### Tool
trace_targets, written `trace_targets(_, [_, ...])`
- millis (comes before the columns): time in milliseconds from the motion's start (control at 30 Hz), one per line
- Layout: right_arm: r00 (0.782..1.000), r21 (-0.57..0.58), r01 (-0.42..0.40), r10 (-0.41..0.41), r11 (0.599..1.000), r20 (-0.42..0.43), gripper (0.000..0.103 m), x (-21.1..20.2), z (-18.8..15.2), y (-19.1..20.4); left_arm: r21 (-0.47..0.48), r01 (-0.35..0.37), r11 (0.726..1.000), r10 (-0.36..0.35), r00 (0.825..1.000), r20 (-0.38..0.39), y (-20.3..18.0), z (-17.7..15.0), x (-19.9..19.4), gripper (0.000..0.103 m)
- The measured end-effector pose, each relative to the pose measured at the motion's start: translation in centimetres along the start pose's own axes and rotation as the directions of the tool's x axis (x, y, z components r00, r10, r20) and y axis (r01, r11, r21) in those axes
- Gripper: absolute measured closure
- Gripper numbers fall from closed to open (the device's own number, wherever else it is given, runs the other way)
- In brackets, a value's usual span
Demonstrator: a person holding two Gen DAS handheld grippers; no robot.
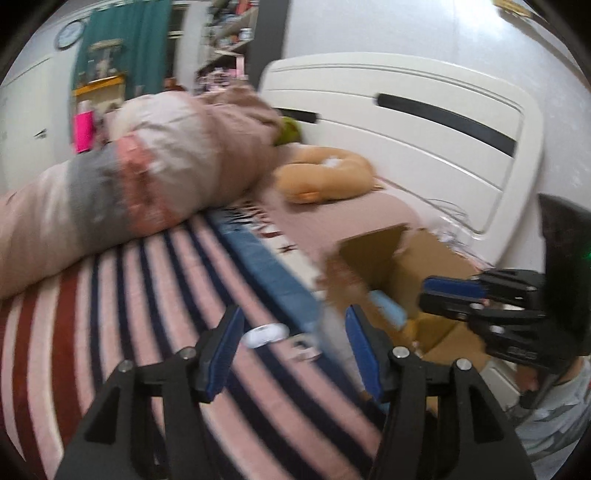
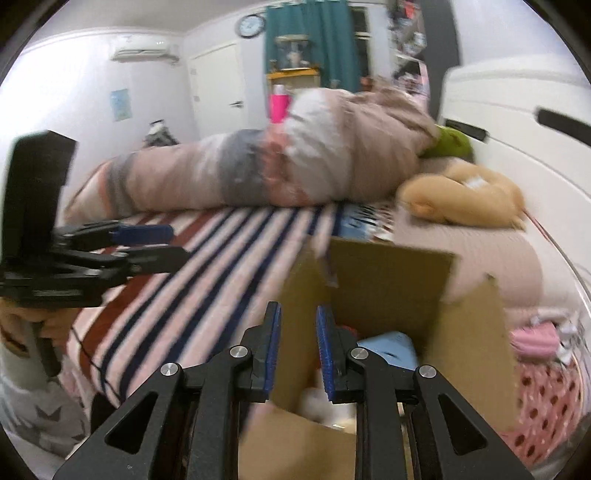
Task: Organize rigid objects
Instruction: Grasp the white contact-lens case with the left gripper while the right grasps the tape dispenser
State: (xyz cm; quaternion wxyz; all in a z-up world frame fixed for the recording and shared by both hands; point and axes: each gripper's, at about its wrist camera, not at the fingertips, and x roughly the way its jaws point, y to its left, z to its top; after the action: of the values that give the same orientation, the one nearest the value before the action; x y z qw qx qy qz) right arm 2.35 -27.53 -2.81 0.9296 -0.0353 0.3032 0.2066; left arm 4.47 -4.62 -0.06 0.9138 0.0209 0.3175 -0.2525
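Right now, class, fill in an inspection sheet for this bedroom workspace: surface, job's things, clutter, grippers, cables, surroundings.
Surface: striped blanket on the bed.
Job's things: open cardboard box holding a light blue item; small white object on the blanket.
Clutter: rolled duvet, tan plush toy.
Grippers: left gripper open, empty; right gripper over the box, slightly apart, empty.
Cables: thin cords by the headboard.
Surroundings: white headboard, wall clock.
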Motion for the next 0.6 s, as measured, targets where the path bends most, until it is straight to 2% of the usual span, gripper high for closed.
trace_targets(33, [1.000,-0.024,-0.027,0.027,0.999,-0.005,0.080,0.4,0.3,1.7,-0.008,-0.030,1.000,0.030,1.000,0.000,1.2,-0.6,-0.4,0.049])
trace_targets(133, [0.995,-0.071,-0.092,0.089,0.993,-0.041,0.079,1.9,0.6,5.6,-0.019,-0.094,0.995,0.094,0.996,-0.011,4.1,-2.6,-0.9,0.049])
trace_targets(233, [0.984,-0.083,-0.155,0.147,0.984,-0.100,0.079,4.3,0.2,8.8,-0.048,-0.117,0.992,0.116,0.993,-0.026,6.6,-5.0,-0.7,0.049])
trace_targets(300, [0.977,-0.049,-0.160,0.152,0.986,-0.150,0.079,6.7,-0.5,10.0,-0.072,-0.123,0.990,0.120,0.992,-0.041,8.2,-6.5,-0.5,0.049])
trace_targets(400, [0.973,0.005,-0.106,0.105,0.994,-0.207,0.079,10.4,-1.9,10.6,-0.105,-0.118,0.987,0.111,0.991,-0.073,10.0,-8.5,0.8,0.049])
trace_targets(500, [0.968,0.034,0.050,-0.040,0.998,-0.248,0.079,14.5,-3.8,9.8,-0.114,-0.104,0.988,0.093,0.990,-0.103,11.0,-9.7,2.6,0.049])
trace_targets(600, [0.950,0.053,0.177,-0.156,0.983,-0.271,0.078,17.4,-5.4,7.6,-0.120,-0.057,0.991,0.041,0.991,-0.129,11.6,-10.1,5.1,0.049])
